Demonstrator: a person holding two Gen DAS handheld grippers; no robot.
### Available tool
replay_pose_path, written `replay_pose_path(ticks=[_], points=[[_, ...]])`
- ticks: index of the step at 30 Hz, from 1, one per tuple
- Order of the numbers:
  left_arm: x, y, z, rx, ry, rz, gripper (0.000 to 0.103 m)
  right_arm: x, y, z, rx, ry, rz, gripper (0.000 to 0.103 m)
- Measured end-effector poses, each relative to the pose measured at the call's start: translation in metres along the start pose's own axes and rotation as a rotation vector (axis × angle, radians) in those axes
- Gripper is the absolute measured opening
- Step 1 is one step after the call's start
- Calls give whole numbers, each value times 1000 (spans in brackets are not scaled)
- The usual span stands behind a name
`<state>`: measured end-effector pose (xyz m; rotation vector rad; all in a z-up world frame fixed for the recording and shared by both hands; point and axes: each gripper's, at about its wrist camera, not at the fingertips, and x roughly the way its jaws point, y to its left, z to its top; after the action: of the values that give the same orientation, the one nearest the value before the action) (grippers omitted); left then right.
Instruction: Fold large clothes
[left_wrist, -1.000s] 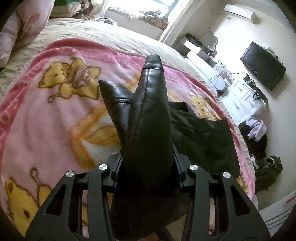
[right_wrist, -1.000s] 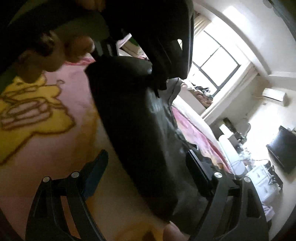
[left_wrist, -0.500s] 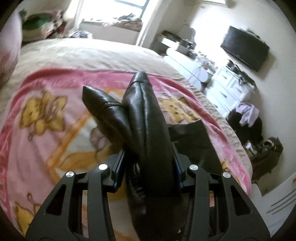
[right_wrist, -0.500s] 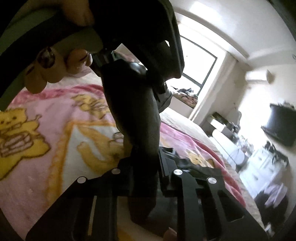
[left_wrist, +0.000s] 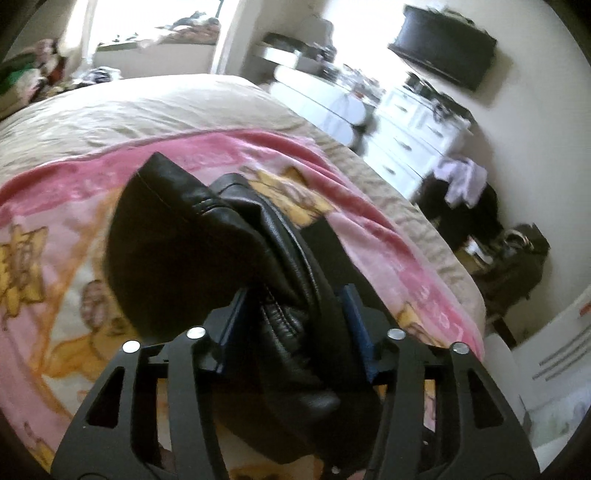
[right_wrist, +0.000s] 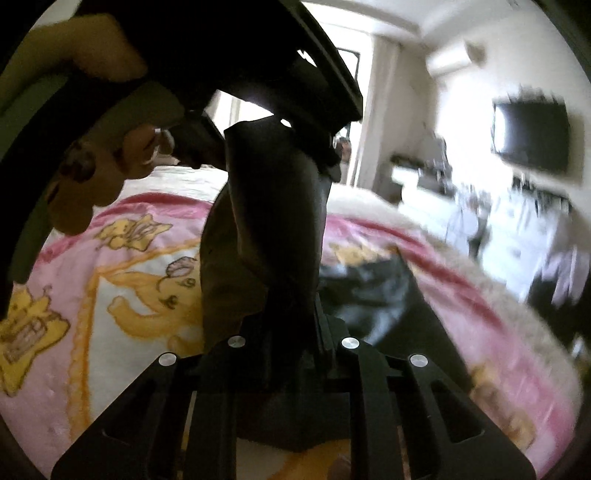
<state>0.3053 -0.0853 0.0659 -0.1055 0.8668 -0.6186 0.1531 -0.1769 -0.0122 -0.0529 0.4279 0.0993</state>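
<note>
A black leather garment (left_wrist: 192, 229) is bunched between the fingers of my left gripper (left_wrist: 291, 314), which is shut on it above the bed. My right gripper (right_wrist: 288, 325) is shut on another part of the same black garment (right_wrist: 273, 221), which hangs upright in front of it. The left gripper's body (right_wrist: 280, 55) and the person's hand (right_wrist: 92, 162) show at the top left of the right wrist view. A flat dark part of the garment (right_wrist: 373, 291) lies on the pink cartoon blanket (left_wrist: 55, 206) to the right.
The blanket covers a bed with a beige cover (left_wrist: 147, 107). A white dresser (left_wrist: 413, 136), a wall television (left_wrist: 447, 62) and a dark pile of clothes and bags (left_wrist: 498, 229) stand to the right of the bed. A window (left_wrist: 155, 22) is behind.
Both grippers have swung to the right with the garment. The right gripper closed on the garment between one second and half a second ago. The garment bunched more in the left gripper.
</note>
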Motion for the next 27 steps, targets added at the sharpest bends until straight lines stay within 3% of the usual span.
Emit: replay_pose_path(ticks=[3, 5, 8, 9, 11, 12, 13, 14, 18, 20, 23, 27], points=[[-3, -1, -4, -29, -11, -98, 47, 13, -27, -15, 205, 100, 80, 15], [-15, 10, -8, -70, -58, -112, 47, 22, -45, -26, 342, 165, 130, 16], [-35, 52, -26, -173, -156, -27, 47, 31, -66, -40, 518, 223, 212, 16], [-34, 75, -38, -217, -167, 54, 49, 33, -70, -41, 549, 233, 240, 17], [-18, 110, -60, -310, -133, 133, 50, 35, -71, -37, 569, 258, 288, 23], [-1, 131, -76, -373, -77, 121, 50, 35, -71, -33, 563, 270, 295, 38], [14, 144, -90, -421, -32, 97, 50, 35, -71, -29, 562, 282, 302, 62], [25, 150, -100, -445, -5, 67, 50, 36, -73, -25, 577, 295, 330, 71], [45, 139, -115, -417, 20, 0, 50, 37, -95, 5, 654, 316, 397, 91], [47, 133, -114, -391, 12, 4, 50, 43, -112, 25, 678, 346, 421, 95], [48, 133, -110, -386, 14, 5, 50, 77, -133, 61, 680, 463, 459, 96], [47, 132, -110, -368, 15, 16, 50, 132, -129, 91, 555, 645, 401, 96]])
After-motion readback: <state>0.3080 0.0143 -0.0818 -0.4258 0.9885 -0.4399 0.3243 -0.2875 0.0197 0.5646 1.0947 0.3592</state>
